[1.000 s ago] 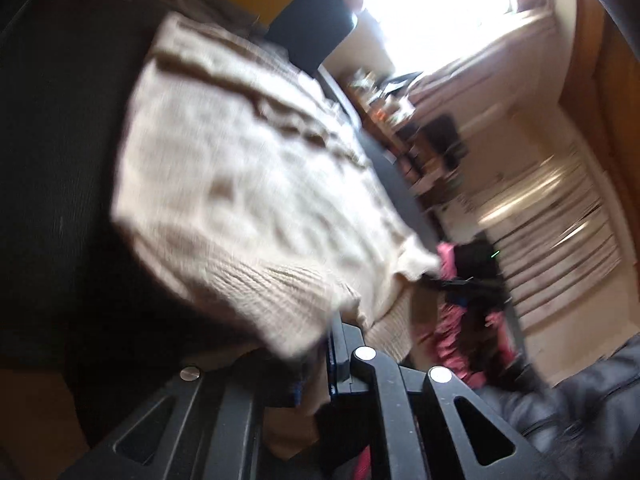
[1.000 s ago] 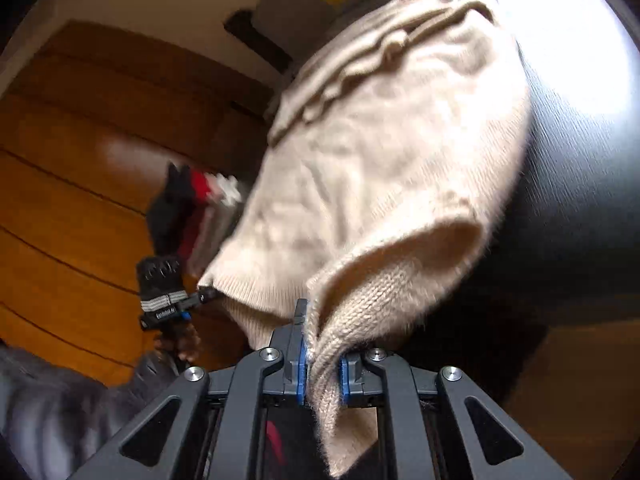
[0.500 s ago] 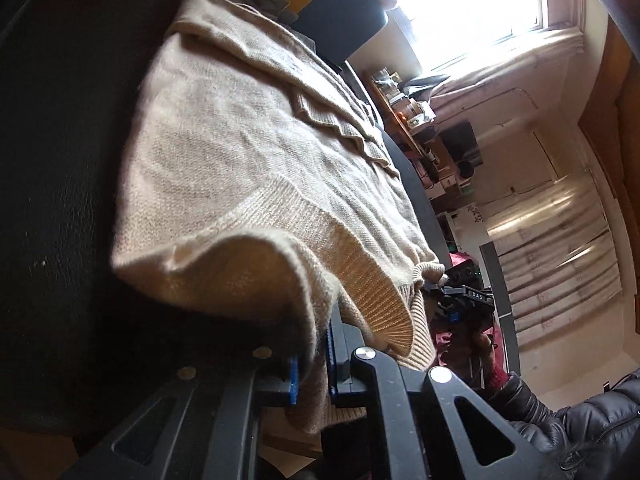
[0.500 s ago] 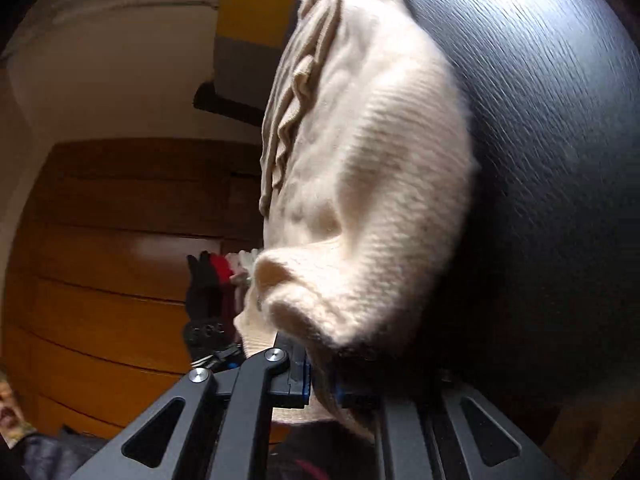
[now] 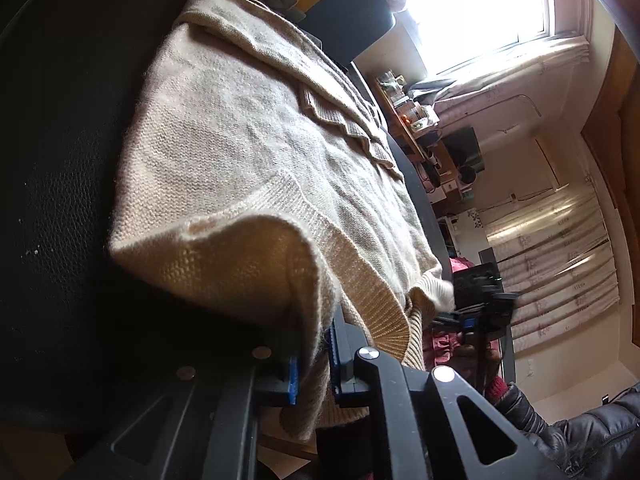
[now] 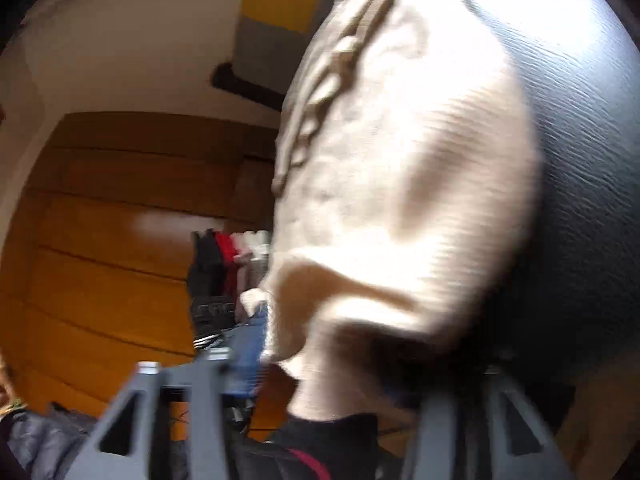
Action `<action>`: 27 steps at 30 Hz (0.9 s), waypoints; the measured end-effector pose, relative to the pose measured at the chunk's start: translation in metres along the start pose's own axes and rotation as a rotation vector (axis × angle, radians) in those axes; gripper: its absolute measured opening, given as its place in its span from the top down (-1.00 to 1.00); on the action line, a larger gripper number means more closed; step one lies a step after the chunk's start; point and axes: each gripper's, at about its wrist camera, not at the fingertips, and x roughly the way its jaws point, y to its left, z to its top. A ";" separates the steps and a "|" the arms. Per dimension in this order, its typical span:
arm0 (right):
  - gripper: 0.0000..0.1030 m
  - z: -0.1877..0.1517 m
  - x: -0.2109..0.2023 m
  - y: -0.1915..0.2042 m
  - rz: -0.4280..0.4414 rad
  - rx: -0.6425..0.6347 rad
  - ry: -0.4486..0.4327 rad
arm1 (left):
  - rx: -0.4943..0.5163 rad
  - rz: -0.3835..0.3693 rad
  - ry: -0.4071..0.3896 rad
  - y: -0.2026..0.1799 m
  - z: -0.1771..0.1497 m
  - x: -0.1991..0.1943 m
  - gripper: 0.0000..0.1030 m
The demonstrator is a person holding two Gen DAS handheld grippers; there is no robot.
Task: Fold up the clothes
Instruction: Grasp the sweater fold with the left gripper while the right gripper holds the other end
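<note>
The beige knit sweater (image 5: 256,168) lies spread on the black leather-textured table (image 5: 60,200). The left gripper (image 5: 310,364) has its jaws clenched on the sweater's near hem; the right gripper (image 6: 320,376) has jaws spread, hem between them.

Sweater (image 5: 256,152) on table (image 5: 60,200).

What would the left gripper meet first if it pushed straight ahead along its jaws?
Probably more of the beige sweater: the left gripper already pinches its hem, with the black table beneath.
</note>
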 end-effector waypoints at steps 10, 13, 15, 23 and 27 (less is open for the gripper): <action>-1.00 0.011 0.020 0.029 -0.078 -0.110 0.072 | -0.003 0.002 -0.005 0.003 -0.001 0.004 0.79; -1.00 0.010 0.023 0.029 -0.035 -0.103 0.059 | -0.006 0.003 -0.008 0.004 -0.001 0.005 0.79; -1.00 0.006 0.016 0.038 -0.077 -0.146 0.051 | -0.005 0.005 -0.007 0.005 -0.001 0.004 0.79; 0.87 0.001 0.005 0.041 -0.329 -0.121 0.009 | 0.016 0.029 -0.003 0.002 -0.003 0.005 0.79; 0.86 -0.005 0.004 0.037 -0.362 -0.145 0.033 | 0.042 0.060 0.000 -0.003 -0.005 0.003 0.84</action>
